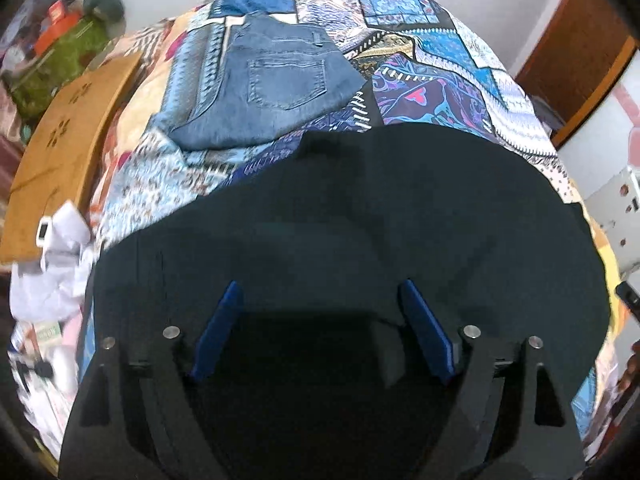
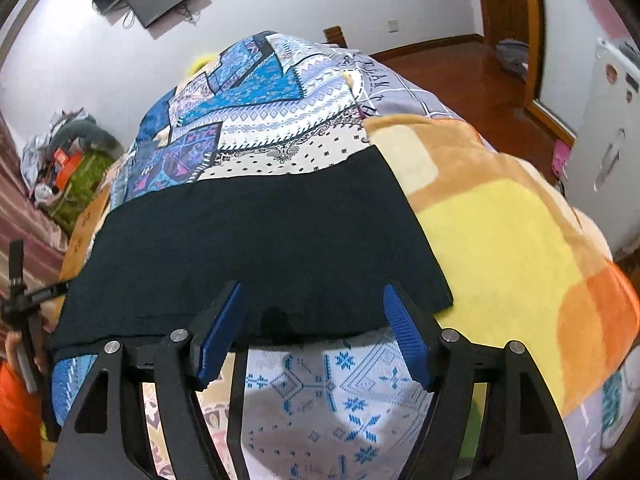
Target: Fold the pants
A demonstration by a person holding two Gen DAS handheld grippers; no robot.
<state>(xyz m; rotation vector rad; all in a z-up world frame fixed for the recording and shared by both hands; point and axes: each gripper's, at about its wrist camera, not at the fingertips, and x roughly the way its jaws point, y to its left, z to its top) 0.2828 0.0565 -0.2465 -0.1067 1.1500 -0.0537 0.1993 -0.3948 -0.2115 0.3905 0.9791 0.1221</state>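
Observation:
Black pants (image 1: pixel 360 208) lie flat on the patterned bed cover, spread wide across the near part of the bed; they also show in the right wrist view (image 2: pixel 256 248) as a broad dark rectangle. My left gripper (image 1: pixel 318 292) is open, hovering over the near part of the black pants with nothing between its blue pads. My right gripper (image 2: pixel 312 294) is open at the near edge of the black pants, its pads on either side of the hem. Folded blue jeans (image 1: pixel 272 88) lie farther back on the bed.
A wooden lap table (image 1: pixel 64 144) and white crumpled cloth (image 1: pixel 52 272) sit at the bed's left. A yellow-orange blanket (image 2: pixel 512 240) covers the bed's right side. A white fridge (image 2: pixel 604 136) and wooden door stand at right. The other gripper's handle (image 2: pixel 20 292) shows at left.

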